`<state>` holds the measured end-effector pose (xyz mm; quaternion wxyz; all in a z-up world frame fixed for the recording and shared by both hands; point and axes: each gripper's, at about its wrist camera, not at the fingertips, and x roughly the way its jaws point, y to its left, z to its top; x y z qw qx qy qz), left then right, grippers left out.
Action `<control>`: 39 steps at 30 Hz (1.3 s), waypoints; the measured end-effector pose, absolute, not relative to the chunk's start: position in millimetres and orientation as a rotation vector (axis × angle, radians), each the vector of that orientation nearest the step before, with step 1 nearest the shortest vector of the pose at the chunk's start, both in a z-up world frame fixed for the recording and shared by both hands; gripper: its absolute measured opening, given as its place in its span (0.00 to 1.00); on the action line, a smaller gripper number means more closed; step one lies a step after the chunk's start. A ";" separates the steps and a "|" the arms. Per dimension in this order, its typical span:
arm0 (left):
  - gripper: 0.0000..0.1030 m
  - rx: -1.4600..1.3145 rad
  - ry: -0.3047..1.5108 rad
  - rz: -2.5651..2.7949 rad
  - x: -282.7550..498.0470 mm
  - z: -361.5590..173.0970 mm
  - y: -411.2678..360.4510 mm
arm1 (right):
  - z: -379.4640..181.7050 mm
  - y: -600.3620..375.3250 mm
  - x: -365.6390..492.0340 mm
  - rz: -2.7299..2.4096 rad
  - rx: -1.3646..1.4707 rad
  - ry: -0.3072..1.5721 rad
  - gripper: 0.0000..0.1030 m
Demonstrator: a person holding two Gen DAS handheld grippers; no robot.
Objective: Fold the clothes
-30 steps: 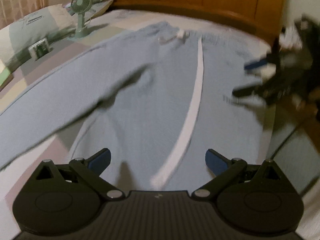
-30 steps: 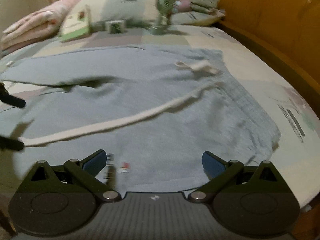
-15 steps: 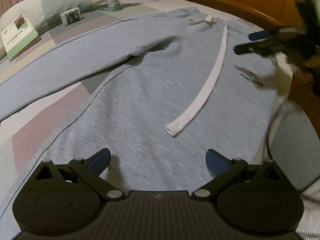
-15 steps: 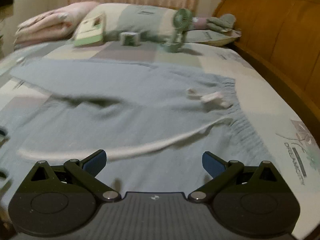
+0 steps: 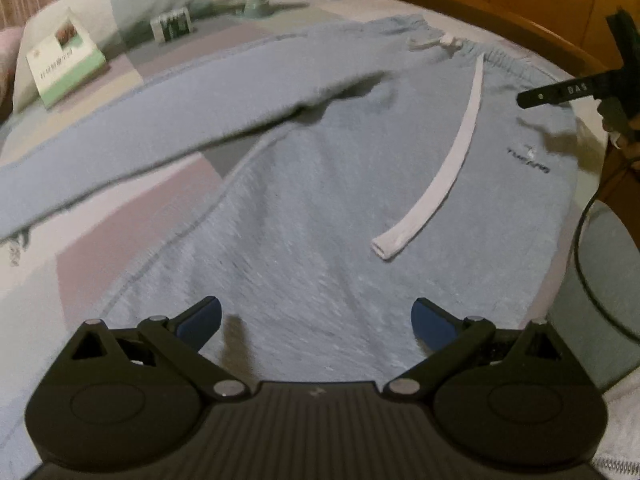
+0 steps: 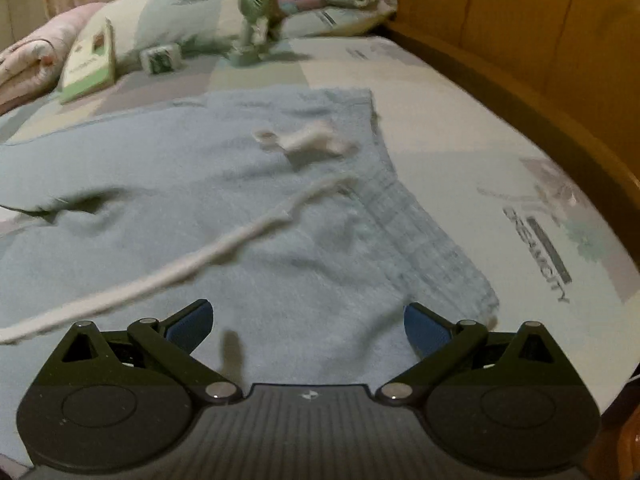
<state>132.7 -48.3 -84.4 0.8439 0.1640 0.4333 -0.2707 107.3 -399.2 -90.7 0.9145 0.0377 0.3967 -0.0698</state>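
Right now both grippers are hovering over one pair of blue sweatpants (image 5: pixel 320 208) lying on the bed (image 6: pixel 460 128), and neither is gripping anything. The left gripper (image 5: pixel 316 320) is holding its fingers wide apart, with the thigh cloth spreading ahead of and between the two blue pads (image 5: pixel 200 320). The right gripper (image 6: pixel 308 324) is likewise standing wide, the waistband (image 6: pixel 424 236) running ahead of its right-hand finger and the hip corner sitting just beside that fingertip.

Risks, as I am judging them: one long white drawstring (image 5: pixel 440 176) is trailing loose across the cloth, well ahead of the left fingers, and a pinch taken carelessly could be catching the cord instead of the fabric, or be folding it inside as a lump. A second short cord end (image 6: pixel 304 140) is lying curled near the waistband. Two legs are showing in the left view, one splaying away beyond the left-hand finger; folding from the waist alone could be leaving that leg crooked. The pictures are blurring, so a pinch now could be landing off the edge.

Beyond the fingers, far off: one small fan (image 6: pixel 256 20), one booklet (image 6: pixel 90 68), one little box (image 6: pixel 160 58), and at least two pillows (image 6: pixel 180 20)
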 end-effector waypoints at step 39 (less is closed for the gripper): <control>0.99 0.092 0.903 -0.209 152.4 -8.4 228.5 | -49.8 -202.0 138.7 0.209 0.129 0.904 1.00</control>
